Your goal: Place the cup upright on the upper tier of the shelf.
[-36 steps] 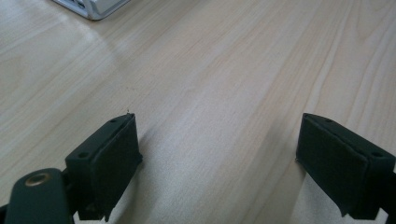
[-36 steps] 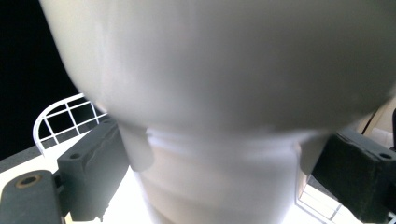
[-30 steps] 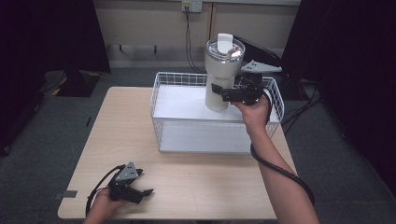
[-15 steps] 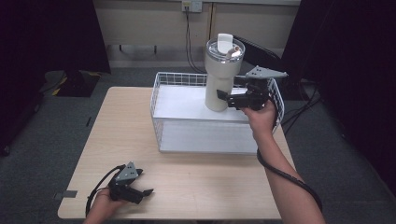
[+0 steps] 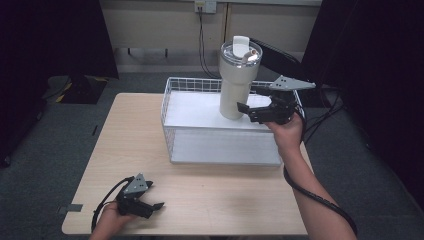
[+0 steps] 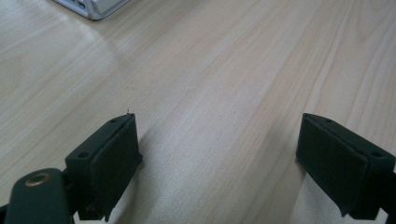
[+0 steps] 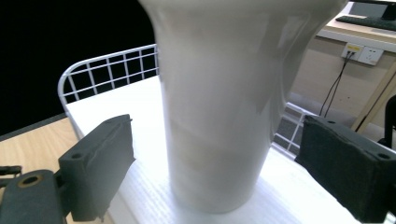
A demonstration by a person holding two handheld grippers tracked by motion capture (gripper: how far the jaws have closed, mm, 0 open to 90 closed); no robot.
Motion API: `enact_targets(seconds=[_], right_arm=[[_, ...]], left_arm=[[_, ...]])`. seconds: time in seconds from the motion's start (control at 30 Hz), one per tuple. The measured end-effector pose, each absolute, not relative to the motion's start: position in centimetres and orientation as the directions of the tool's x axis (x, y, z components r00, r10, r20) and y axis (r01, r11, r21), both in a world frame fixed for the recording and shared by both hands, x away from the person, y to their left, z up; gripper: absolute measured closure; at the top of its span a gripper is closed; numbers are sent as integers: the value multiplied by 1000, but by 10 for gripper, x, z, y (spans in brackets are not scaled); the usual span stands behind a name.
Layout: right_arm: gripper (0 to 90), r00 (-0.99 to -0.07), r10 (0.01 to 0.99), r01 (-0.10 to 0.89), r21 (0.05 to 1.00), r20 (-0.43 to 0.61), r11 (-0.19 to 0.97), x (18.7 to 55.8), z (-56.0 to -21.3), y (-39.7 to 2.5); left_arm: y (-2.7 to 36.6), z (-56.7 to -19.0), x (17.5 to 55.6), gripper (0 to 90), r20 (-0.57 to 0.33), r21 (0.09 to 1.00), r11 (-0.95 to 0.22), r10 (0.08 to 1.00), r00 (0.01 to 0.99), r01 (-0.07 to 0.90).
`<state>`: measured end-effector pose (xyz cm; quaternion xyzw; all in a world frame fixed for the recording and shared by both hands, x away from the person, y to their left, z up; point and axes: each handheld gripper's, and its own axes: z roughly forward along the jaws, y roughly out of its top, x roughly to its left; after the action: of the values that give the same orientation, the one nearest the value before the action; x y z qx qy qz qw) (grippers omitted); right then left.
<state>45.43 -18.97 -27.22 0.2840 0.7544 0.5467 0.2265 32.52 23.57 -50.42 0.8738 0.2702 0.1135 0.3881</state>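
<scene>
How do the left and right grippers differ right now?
The left gripper sits low over the bare wooden table; the right gripper is raised beside the basket. The left's jaws frame nothing; the right's flank the white tumbler without touching. Both are open.

I see black two-jaw tongs point(image 5: 141, 206) point(image 5: 250, 107) in both hands, grey three-cornered plates on top, black cables trailing, forearms bare.
</scene>
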Motion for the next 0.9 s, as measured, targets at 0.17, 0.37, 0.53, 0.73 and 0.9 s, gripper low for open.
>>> enact_targets(seconds=[0.17,0.37,0.53,0.73,0.9], right_arm=[[101,-754,656,181,953,-23,242,446,-275,-191],[104,-765,644,180,957,-9,227,437,-280,-195],[109,-773,635,178,958,-7,226,430,-283,-201],[115,-780,626,168,962,-3,214,424,-285,-205],[116,-792,610,164,962,-3,217,417,-287,-205]], left_arm=[[236,-504,325,127,-15,740,-550,561,828,387],[236,-504,325,127,-13,737,-554,559,829,386],[236,-504,325,127,-14,738,-554,560,829,386],[236,-504,325,127,-14,738,-554,560,829,386],[236,-504,325,127,-14,738,-553,560,828,387]])
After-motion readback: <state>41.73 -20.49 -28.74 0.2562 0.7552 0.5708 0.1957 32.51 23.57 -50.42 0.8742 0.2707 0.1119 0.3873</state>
